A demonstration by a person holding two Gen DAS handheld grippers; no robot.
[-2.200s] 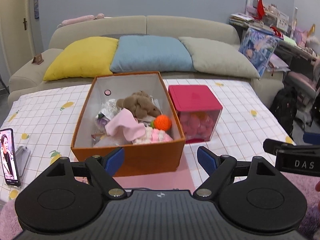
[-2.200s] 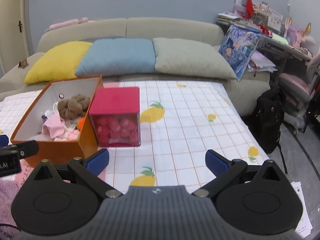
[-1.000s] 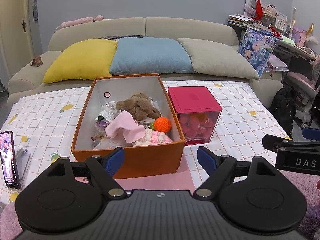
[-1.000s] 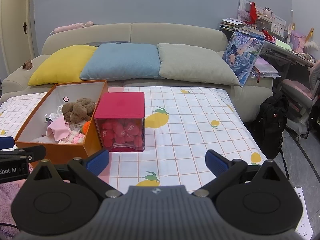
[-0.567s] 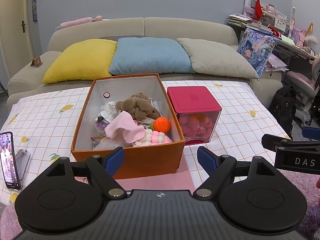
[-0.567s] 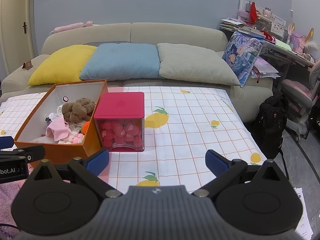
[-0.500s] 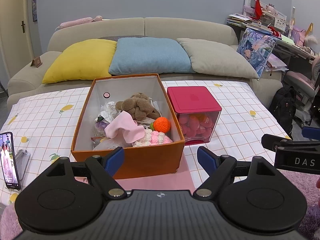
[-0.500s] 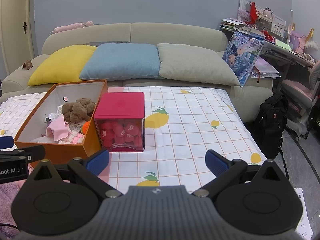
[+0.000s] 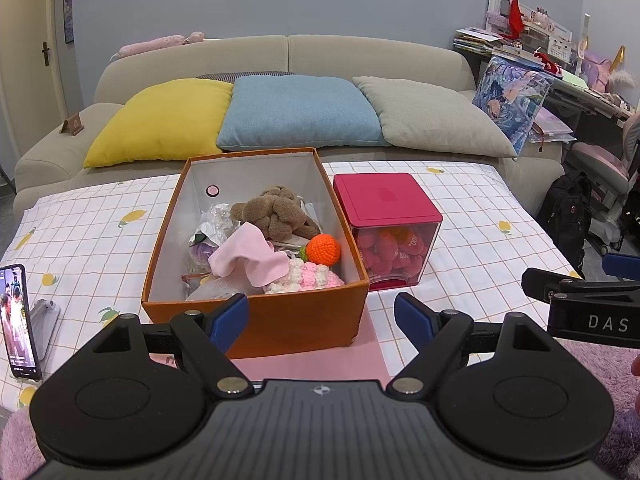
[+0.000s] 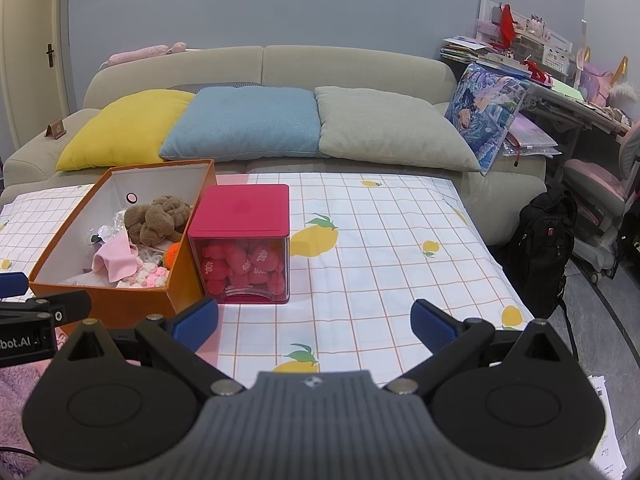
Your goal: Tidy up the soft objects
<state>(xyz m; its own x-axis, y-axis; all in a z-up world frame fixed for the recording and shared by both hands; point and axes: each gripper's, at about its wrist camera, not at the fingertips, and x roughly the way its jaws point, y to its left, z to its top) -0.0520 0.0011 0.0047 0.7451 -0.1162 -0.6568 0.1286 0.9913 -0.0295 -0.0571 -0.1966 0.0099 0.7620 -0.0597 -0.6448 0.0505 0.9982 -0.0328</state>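
Note:
An orange box (image 9: 256, 316) (image 10: 120, 304) stands on the checked tablecloth, holding a brown plush (image 9: 276, 212) (image 10: 154, 216), a pink cloth (image 9: 248, 258), an orange crochet ball (image 9: 323, 249) and a pink-white crochet piece (image 9: 308, 278). To its right stands a clear cube with a red lid (image 9: 386, 200) (image 10: 242, 210), full of red soft pieces. My left gripper (image 9: 320, 320) is open and empty just before the box's near wall. My right gripper (image 10: 314, 324) is open and empty over the cloth, to the right of the cube.
A phone (image 9: 18, 320) on a stand sits at the left table edge. A sofa with yellow, blue and grey cushions (image 9: 296, 116) lies behind the table. A black backpack (image 10: 540, 248) and cluttered desk stand at right. Purple fluffy fabric (image 9: 600, 368) lies near me.
Both grippers have lifted and drawn back slightly over the last two seconds; in the last half second nothing has visibly moved. Both stay open.

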